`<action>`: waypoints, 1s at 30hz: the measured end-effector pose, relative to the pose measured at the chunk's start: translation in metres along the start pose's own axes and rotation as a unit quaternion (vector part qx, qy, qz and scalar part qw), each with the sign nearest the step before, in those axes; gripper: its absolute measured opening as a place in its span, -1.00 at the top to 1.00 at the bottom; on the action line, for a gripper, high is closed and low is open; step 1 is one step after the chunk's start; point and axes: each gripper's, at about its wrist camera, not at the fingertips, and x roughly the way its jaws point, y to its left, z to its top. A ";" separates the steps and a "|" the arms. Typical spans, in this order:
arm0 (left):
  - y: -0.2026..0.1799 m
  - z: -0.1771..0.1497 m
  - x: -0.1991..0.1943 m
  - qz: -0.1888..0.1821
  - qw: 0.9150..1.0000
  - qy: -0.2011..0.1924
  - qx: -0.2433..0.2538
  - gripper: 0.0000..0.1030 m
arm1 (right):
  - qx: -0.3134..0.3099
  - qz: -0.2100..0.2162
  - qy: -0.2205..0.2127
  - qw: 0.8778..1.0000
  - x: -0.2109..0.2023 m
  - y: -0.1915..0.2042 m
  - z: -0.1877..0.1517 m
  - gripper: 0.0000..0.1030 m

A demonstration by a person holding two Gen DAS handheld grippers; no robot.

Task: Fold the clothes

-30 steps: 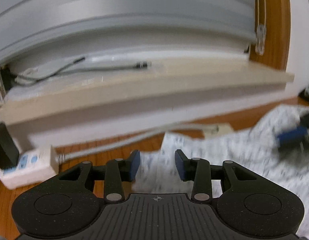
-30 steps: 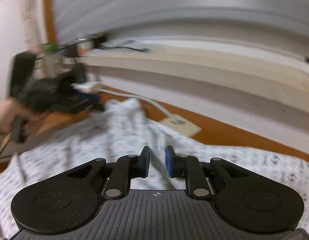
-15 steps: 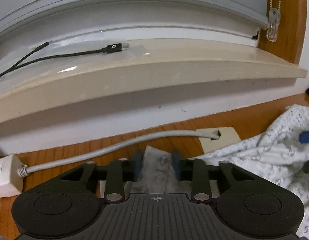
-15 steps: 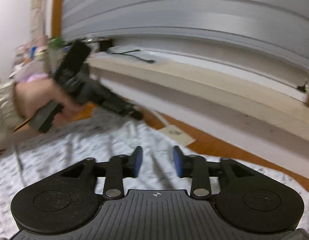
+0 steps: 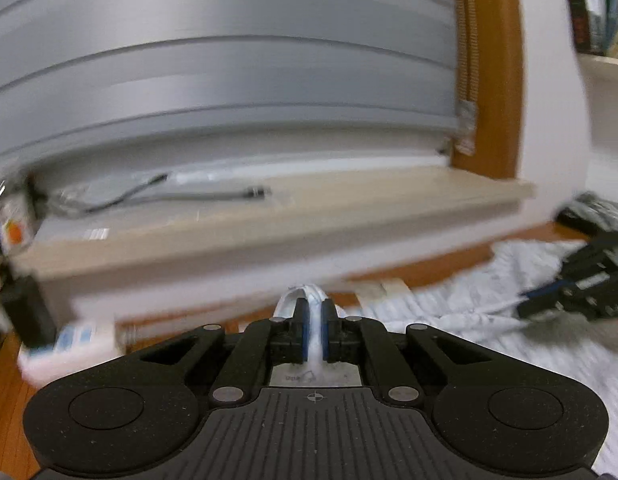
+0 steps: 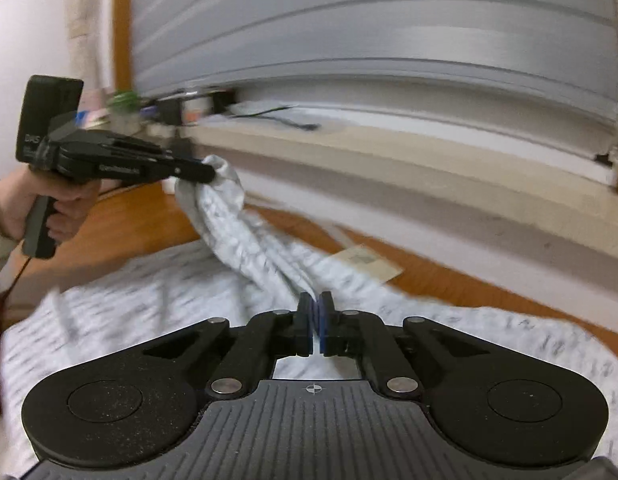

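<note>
A white garment with a small grey print [image 6: 149, 312] lies spread on a wooden surface [image 6: 141, 220]. My right gripper [image 6: 315, 300] is shut on a fold of it near the middle. In the right wrist view my left gripper [image 6: 207, 172] is at the left, held by a hand, shut on a bunched corner of the garment and holding it above the surface. A twisted band of cloth runs from one gripper to the other. In the left wrist view the left gripper [image 5: 314, 308] pinches white cloth between its blue pads, and the garment [image 5: 449, 312] trails off to the right toward the right gripper [image 5: 549, 296].
A beige window sill [image 5: 269, 216] with a dark cable [image 5: 213, 196] runs across the back under grey blinds. A white power strip [image 5: 65, 348] lies at the left, and a flat beige plate [image 6: 365, 264] lies by the garment. A person's hand [image 6: 49, 200] grips the left handle.
Both grippers were open half a second ago and are now shut on the garment. The left one has lifted a corner of it off the surface.
</note>
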 end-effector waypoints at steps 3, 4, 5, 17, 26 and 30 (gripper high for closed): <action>-0.001 -0.024 -0.027 -0.005 1.000 0.028 -0.009 0.81 | -0.017 0.018 0.024 0.999 -0.007 0.012 -0.013 0.89; 0.001 -0.029 -0.032 -0.002 0.999 0.033 -0.012 0.81 | -0.017 0.021 0.027 0.999 -0.009 0.013 -0.016 0.86; 0.003 -0.034 -0.037 0.000 0.999 0.038 -0.015 0.75 | -0.016 0.022 0.025 0.999 -0.012 0.013 -0.018 0.78; 0.018 -0.030 -0.033 -0.004 0.997 0.032 -0.068 0.32 | 0.018 -0.063 -0.012 0.998 -0.044 -0.021 -0.029 0.10; 0.002 -0.039 0.012 0.012 0.996 0.078 -0.035 0.17 | 0.018 -0.182 0.013 0.983 -0.053 -0.055 -0.054 0.01; 0.001 -0.051 0.015 0.017 0.995 0.099 -0.024 0.16 | 0.035 -0.186 0.031 0.982 -0.051 -0.067 -0.063 -0.01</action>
